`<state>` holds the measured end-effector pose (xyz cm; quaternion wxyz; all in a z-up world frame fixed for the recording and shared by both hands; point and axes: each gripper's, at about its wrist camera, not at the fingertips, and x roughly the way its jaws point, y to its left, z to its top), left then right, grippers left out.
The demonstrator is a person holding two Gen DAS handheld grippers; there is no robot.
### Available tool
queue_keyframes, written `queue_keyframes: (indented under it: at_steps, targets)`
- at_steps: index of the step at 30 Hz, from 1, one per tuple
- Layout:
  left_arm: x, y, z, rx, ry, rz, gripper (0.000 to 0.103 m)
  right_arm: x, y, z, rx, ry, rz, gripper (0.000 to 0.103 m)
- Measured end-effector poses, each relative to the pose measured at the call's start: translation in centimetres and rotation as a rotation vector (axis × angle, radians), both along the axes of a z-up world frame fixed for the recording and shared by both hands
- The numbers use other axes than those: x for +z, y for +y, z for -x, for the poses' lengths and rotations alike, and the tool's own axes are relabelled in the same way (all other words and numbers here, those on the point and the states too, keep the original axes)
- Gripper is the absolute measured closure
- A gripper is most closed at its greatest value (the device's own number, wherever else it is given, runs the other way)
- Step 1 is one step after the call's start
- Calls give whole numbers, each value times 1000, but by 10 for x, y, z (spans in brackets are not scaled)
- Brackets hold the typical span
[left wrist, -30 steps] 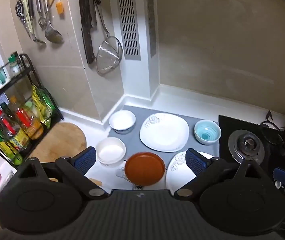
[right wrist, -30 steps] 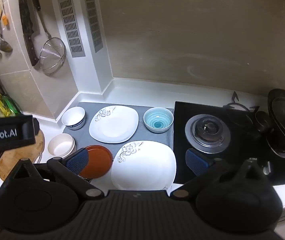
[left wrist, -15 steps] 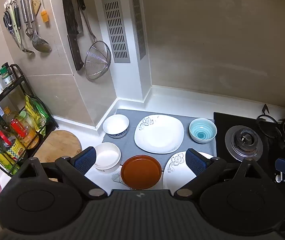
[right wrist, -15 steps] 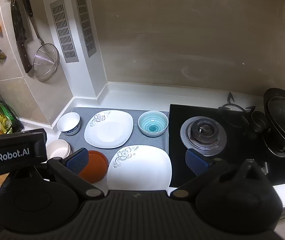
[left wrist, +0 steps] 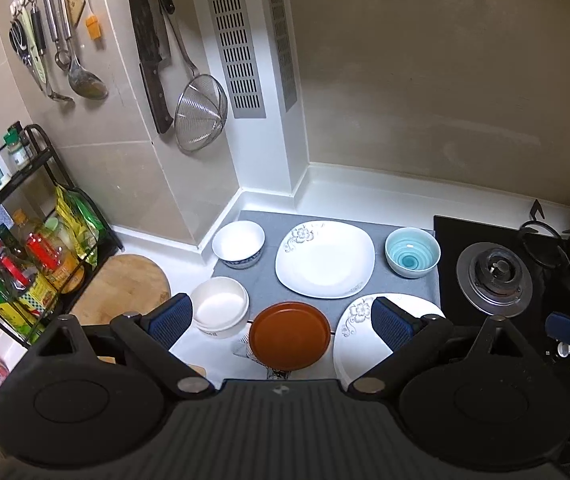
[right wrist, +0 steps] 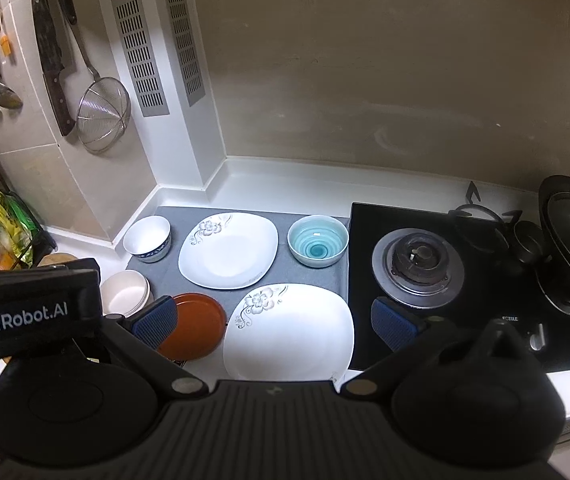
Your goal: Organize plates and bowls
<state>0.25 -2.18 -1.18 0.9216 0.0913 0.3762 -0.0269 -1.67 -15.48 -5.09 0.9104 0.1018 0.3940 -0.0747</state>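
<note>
Left wrist view shows the left gripper [left wrist: 277, 320] spread wide and empty above a round brown plate [left wrist: 289, 335], with a cream bowl [left wrist: 220, 305] beside it. Right gripper [right wrist: 273, 322], likewise released, hovers over a white floral square plate [right wrist: 289, 332]; beyond, on the grey mat [right wrist: 281, 284], lie a second white floral plate [right wrist: 228, 250], a turquoise bowl [right wrist: 317, 241] and a blue-rimmed white bowl [right wrist: 147, 238].

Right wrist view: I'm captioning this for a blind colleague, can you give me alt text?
The open right gripper hovers empty above a kitchen counter holding two white floral plates, a brown plate, a blue bowl and two white bowls. A gas stove sits to the right.
</note>
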Motion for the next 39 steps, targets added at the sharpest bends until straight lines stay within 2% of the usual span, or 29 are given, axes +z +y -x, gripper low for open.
queue_keyframes:
  at_steps: [26,39]
  targets:
    - [-9,9,-15,29,9,-17,6,-8,7,-21,49,21,-10,0]
    - [-11,5,-17,23,2,-30,6,-10,4,-24,27,27,-15,0]
